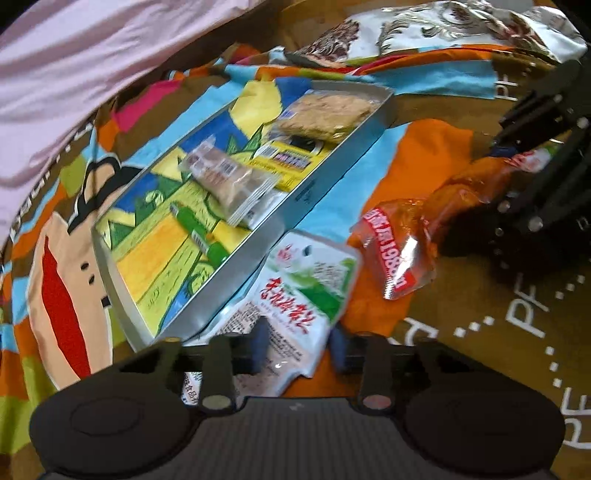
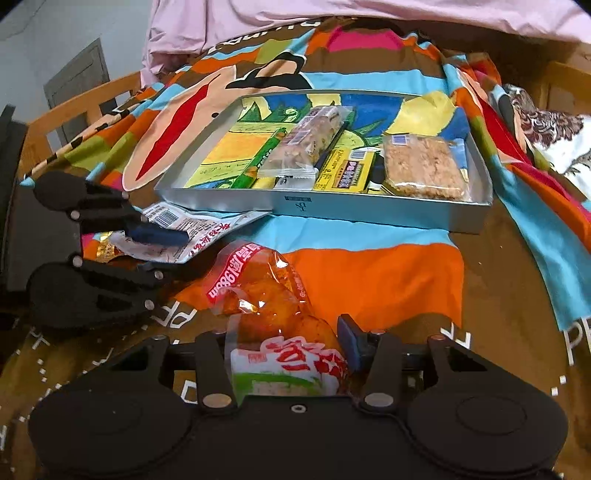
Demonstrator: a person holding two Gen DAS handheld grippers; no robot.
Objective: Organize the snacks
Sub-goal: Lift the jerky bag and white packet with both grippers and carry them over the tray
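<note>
A shallow silver tin tray (image 1: 317, 184) (image 2: 369, 214) lies on a colourful cartoon cloth and holds several snack packets: a nut bar (image 1: 225, 177) (image 2: 310, 142), a crispy square (image 1: 325, 110) (image 2: 421, 166), a green stick (image 1: 197, 230) (image 2: 258, 162) and a yellow box (image 1: 284, 157) (image 2: 343, 171). My left gripper (image 1: 299, 343) (image 2: 162, 254) is shut on a white-and-green snack packet (image 1: 295, 295) (image 2: 192, 229) just beside the tray's near wall. My right gripper (image 2: 291, 350) (image 1: 517, 177) is shut on an orange snack packet (image 2: 266, 295) (image 1: 424, 229) over the cloth.
A brown cloth with white lettering (image 1: 498, 314) (image 2: 517, 295) covers the near surface. A patterned white-and-brown cushion (image 1: 443, 29) (image 2: 554, 136) lies beyond the tray. Pink fabric (image 1: 92, 55) (image 2: 332, 14) hangs behind. A wooden chair (image 2: 85, 99) stands at the left.
</note>
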